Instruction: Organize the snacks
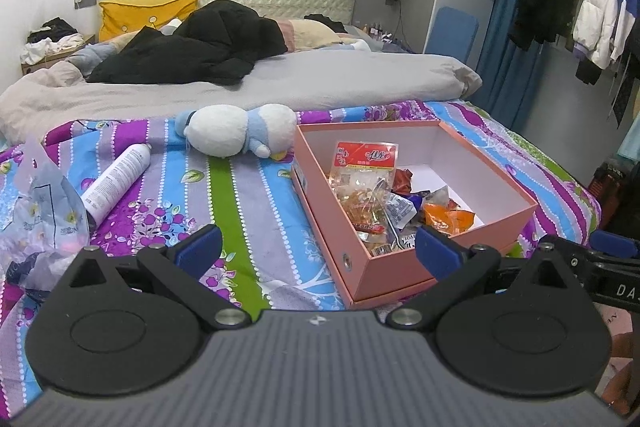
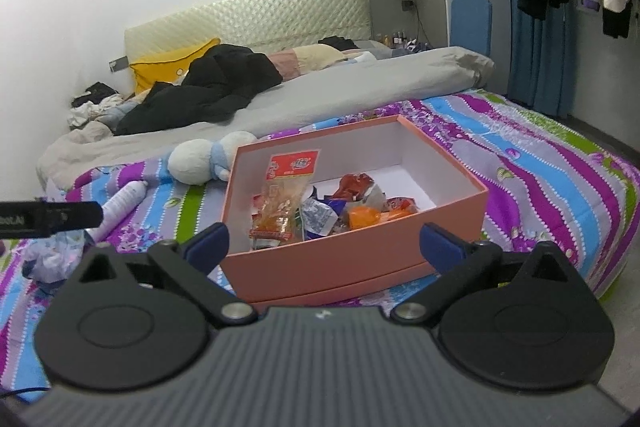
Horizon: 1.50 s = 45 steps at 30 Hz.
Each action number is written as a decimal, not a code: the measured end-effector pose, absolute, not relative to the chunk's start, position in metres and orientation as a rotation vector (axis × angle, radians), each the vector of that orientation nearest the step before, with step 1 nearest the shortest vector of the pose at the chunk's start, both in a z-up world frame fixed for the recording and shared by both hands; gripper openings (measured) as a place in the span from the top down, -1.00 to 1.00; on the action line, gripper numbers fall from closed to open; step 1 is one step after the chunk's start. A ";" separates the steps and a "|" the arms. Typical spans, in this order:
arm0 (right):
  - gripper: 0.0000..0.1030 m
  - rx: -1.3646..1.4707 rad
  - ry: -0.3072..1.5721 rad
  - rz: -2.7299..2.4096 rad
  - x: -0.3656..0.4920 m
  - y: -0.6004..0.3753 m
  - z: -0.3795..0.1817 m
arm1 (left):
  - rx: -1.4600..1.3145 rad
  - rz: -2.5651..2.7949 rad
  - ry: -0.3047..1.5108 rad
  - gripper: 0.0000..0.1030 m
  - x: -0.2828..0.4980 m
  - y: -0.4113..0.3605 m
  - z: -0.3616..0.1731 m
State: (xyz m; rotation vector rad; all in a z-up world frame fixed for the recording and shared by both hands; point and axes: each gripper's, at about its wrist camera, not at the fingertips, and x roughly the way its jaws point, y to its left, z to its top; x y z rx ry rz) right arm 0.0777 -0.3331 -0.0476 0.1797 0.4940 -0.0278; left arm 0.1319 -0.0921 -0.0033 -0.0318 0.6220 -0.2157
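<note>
Both tongs, L & R, spread wide w/ nothing pinched, before pink box of snacks.

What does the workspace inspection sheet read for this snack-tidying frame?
Surface: striped floral bedspread on a bed.
Job's things: pink box, open, holding snack packets.
Clutter: white spray can lying down, plush toy, crumpled plastic bag.
Grippers: left gripper and right gripper, jaws wide, empty.
Cables: thin dark cable at the right view's lower left edge.
Surroundings: grey duvet, black coat, hanging clothes.
</note>
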 end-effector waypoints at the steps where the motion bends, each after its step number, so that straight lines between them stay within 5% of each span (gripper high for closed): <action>1: -1.00 0.176 0.493 -0.030 0.077 -0.333 -0.047 | -0.032 -0.219 0.624 -1.00 0.132 -0.093 -0.003; 45: -1.00 0.150 0.436 -0.038 0.066 -0.326 -0.023 | -0.017 -0.233 0.604 -1.00 0.121 -0.091 0.017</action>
